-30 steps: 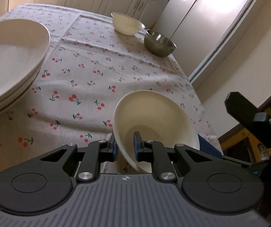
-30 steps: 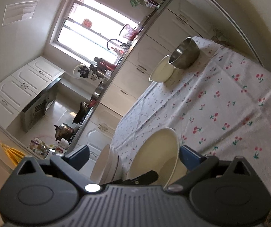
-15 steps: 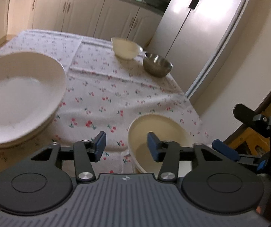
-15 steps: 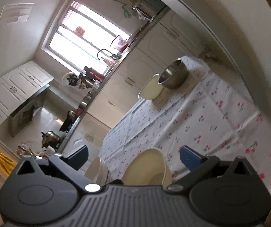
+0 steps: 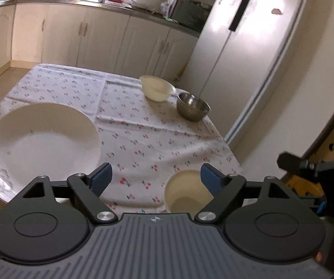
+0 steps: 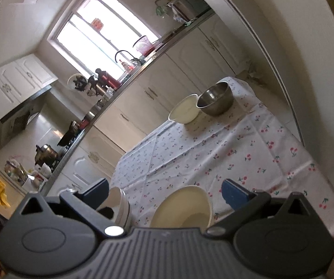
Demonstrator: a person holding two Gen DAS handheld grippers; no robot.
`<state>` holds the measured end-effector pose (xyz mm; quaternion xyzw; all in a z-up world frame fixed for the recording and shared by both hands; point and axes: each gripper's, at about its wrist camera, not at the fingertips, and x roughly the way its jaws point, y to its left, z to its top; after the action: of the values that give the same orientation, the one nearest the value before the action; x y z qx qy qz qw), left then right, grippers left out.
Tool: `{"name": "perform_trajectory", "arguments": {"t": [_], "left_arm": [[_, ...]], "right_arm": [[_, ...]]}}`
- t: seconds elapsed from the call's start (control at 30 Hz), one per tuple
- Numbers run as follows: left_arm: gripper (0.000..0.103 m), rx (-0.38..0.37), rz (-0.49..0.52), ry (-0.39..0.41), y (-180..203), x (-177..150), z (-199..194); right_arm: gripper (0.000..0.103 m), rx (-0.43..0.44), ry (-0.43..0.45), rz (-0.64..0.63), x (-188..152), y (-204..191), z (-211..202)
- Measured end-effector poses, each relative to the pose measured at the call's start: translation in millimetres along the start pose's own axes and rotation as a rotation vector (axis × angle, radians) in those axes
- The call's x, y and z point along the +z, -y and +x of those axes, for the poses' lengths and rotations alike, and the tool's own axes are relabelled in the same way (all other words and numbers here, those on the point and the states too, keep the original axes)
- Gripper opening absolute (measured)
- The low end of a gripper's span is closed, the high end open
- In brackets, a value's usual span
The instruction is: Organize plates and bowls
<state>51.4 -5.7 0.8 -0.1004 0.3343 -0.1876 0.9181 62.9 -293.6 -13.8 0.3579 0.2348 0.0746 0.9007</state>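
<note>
A cream bowl (image 5: 185, 195) sits on the cherry-print tablecloth near the table's front right corner; it also shows in the right wrist view (image 6: 183, 209). My left gripper (image 5: 155, 176) is open and empty, above and behind the bowl. My right gripper (image 6: 167, 191) is open and empty, also above the bowl. A stack of white plates (image 5: 41, 141) lies at the front left, seen edge-on in the right wrist view (image 6: 120, 205). A second cream bowl (image 5: 156, 89) and a steel bowl (image 5: 192, 107) stand at the far right.
The table (image 5: 143, 139) has a white cherry-print cloth. A fridge (image 5: 248, 46) stands just past its far right corner. Kitchen cabinets (image 5: 85, 39) run behind the table. The right gripper shows at the right edge of the left wrist view (image 5: 311, 169).
My left gripper let go of the cream bowl, opened wide and drew back and up. The bowl now rests on the cloth. My right gripper also pulled back and up.
</note>
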Motion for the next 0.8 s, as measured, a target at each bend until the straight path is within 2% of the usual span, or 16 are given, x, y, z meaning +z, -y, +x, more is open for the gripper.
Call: {"name": "perform_trajectory", "arguments": {"t": [0.13,0.4,0.63,0.8], "left_arm": [[0.103,0.022,-0.004,0.020,-2.6,22.2,-1.3],[0.103,0.056,-0.003,0.080,-5.2,76.9,14.4],[0.103,0.060,-0.053,0.076,-5.0,123.2,65.1],[0.101,0.081,-0.068,0.066,-3.1,145.7,111.0]], "right_arm": [[0.102,-0.022,-0.004,-0.049,16.3,-6.7,1.8],[0.102,0.033,0.035,-0.089,71.2,-14.8,14.5],[0.102,0.094,0.033,-0.082,117.6,-8.8,61.9],[0.102,0.120,-0.023,-0.088,144.2,-0.9,112.8]]}}
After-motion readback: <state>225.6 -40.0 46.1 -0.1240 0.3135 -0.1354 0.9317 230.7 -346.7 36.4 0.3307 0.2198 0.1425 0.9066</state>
